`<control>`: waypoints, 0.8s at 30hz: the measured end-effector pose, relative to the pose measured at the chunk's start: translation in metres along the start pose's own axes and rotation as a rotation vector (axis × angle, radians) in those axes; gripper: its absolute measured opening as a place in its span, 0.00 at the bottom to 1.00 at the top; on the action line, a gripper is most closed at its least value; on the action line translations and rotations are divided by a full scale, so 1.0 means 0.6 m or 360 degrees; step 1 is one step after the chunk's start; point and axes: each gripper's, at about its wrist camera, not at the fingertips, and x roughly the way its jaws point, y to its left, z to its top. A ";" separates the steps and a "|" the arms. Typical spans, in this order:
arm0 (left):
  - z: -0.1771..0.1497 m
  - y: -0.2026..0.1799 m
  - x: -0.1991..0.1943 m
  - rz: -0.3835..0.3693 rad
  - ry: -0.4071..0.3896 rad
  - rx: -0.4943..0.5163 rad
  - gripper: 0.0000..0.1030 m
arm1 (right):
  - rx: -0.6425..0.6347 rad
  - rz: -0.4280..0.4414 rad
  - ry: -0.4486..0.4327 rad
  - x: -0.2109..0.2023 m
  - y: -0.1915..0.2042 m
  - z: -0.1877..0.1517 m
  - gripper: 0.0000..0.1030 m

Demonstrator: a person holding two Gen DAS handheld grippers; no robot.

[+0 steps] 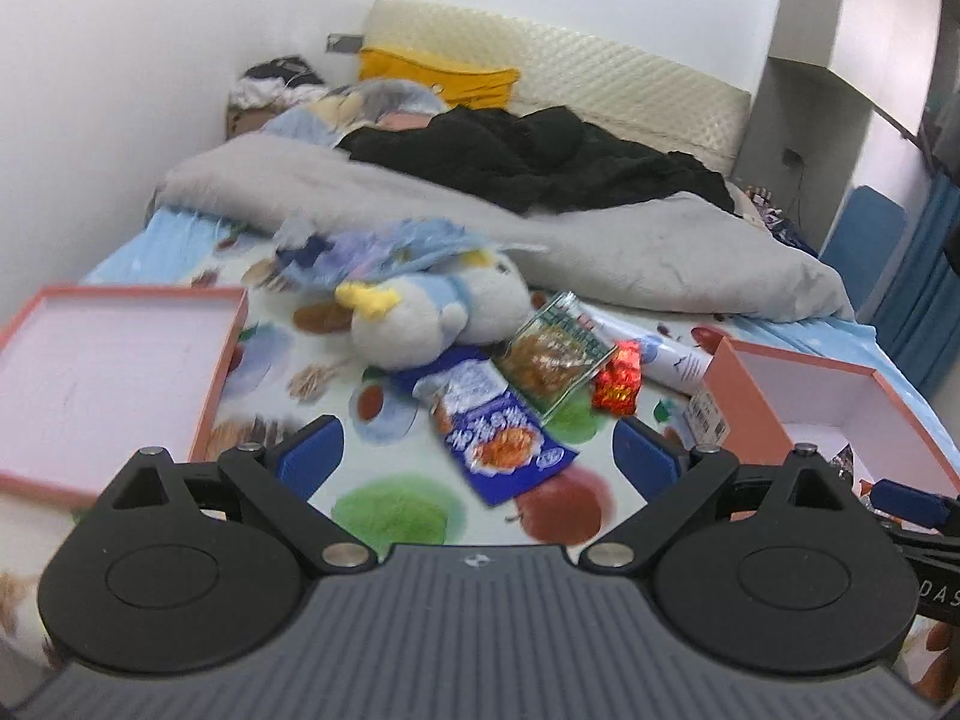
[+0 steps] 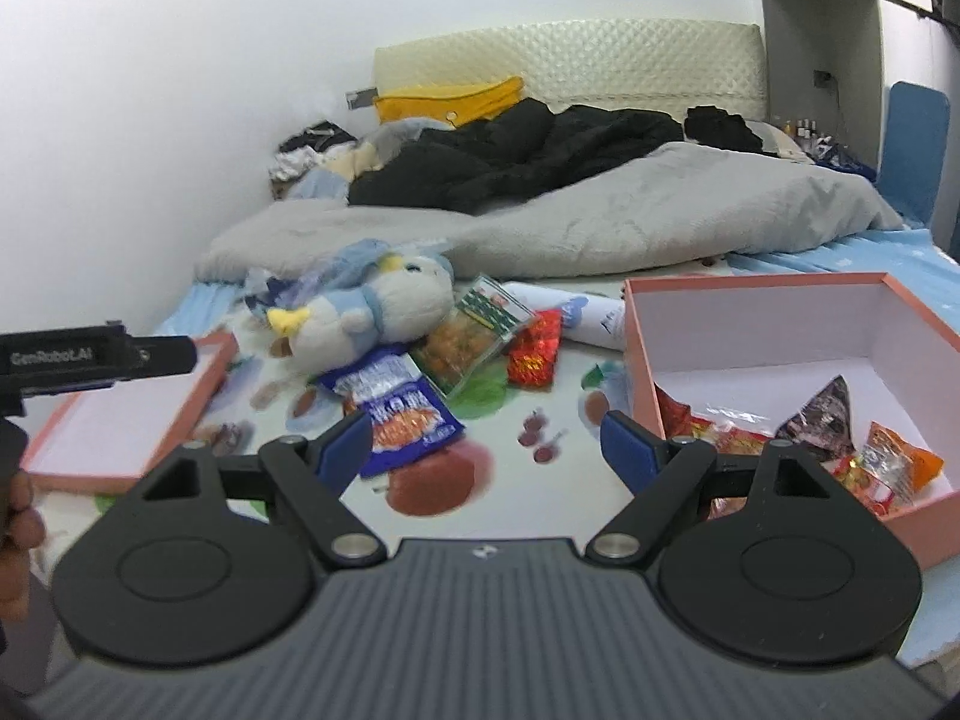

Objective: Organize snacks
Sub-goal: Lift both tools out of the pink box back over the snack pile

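Right now both tools hang over the fruit-print bed sheet (image 2: 528, 516) with nothing in them: the left gripper (image 1: 477, 447) and the right gripper (image 2: 486, 438) each have their blue pads spread wide, and only bare sheet and loose packets show in the gaps.

Snacks yet to be sorted lie in a small heap beside the plush penguin (image 2: 366, 312). Nearest is the blue packet (image 2: 399, 414), partly tucked under the clear bag with the green label (image 2: 477, 333); just beyond sits the small red packet (image 2: 534, 351), and a white tube (image 2: 591, 315) lies against the far corner of the pink box (image 2: 780, 285). That box, on the right, already holds several wrappers. Its lid (image 1: 120, 372) lies empty on the left.

Judging by the layout, the next thing is to pick one packet and carry it to the box. I'd start with the blue one, since it is closest and lies between the left gripper's pads already. It is flat and crinkly, so coming down low and pinching an edge or a raised corner seems wiser than pressing on its middle. Watch that lifting it doesn't drag the clear bag resting on it, and mind the penguin close by.
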 end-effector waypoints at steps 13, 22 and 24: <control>-0.057 0.048 0.028 -0.0088 0.0161 -0.0164 0.95 | 0.0009 -0.0073 0.0070 0.024 0.019 -0.024 0.82; -0.061 0.061 0.074 -0.0105 0.0196 -0.0219 0.94 | -0.0021 -0.0051 0.0127 0.061 0.032 -0.023 0.81; -0.061 0.061 0.089 -0.0114 0.0207 -0.0223 0.94 | -0.0056 -0.0045 0.0129 0.073 0.036 -0.020 0.79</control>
